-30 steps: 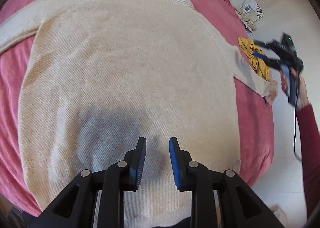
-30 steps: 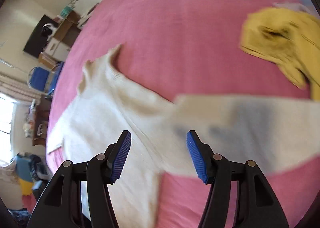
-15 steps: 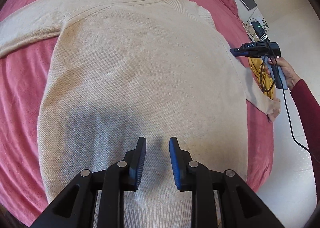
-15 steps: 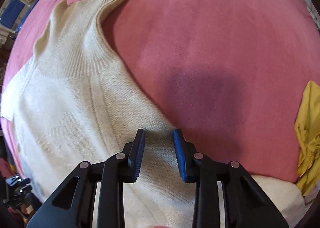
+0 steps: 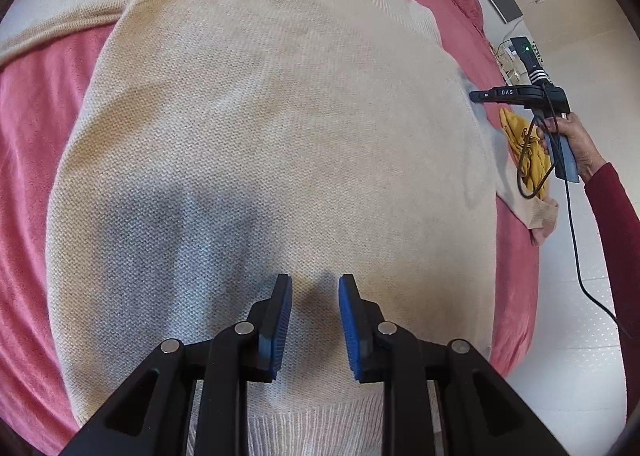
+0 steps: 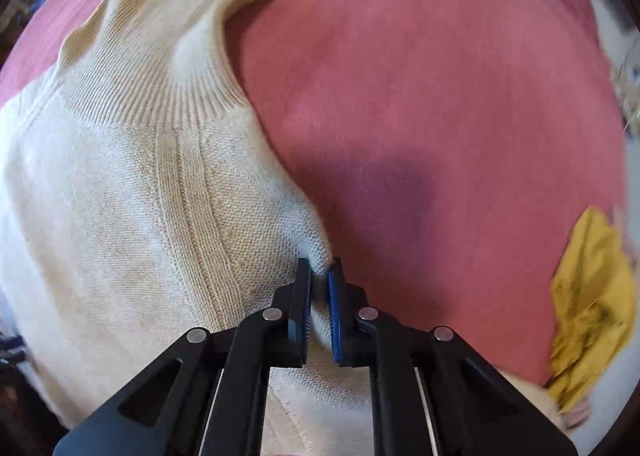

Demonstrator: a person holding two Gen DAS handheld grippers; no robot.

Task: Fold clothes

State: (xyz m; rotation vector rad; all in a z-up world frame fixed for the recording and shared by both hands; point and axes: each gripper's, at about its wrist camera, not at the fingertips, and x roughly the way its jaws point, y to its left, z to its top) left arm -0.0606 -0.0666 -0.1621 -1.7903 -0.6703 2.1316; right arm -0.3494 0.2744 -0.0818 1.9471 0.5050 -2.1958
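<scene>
A cream knit sweater (image 5: 280,115) lies flat on the pink bed cover (image 5: 24,135), its ribbed collar (image 6: 160,55) at the far end. My left gripper (image 5: 315,284) hovers over the lower body near the hem, open, its blue pads a narrow gap apart with nothing between them. My right gripper (image 6: 319,268) points straight down at the sweater's shoulder edge and is shut on a small pinch of the knit there. In the left wrist view the right gripper (image 5: 476,96) shows at the sweater's right side, held by a hand (image 5: 580,139) in a dark red sleeve.
A crumpled yellow garment (image 6: 592,296) lies by the bed's right edge, next to the sweater's sleeve cuff (image 5: 540,215). Beyond that edge are white floor (image 5: 580,296) and a black cable (image 5: 576,256) hanging from the right gripper.
The right gripper swung over from the sleeve to the shoulder edge, dropped and closed on the knit. The left gripper moved slightly forward and lower over the sweater, its gap unchanged.
</scene>
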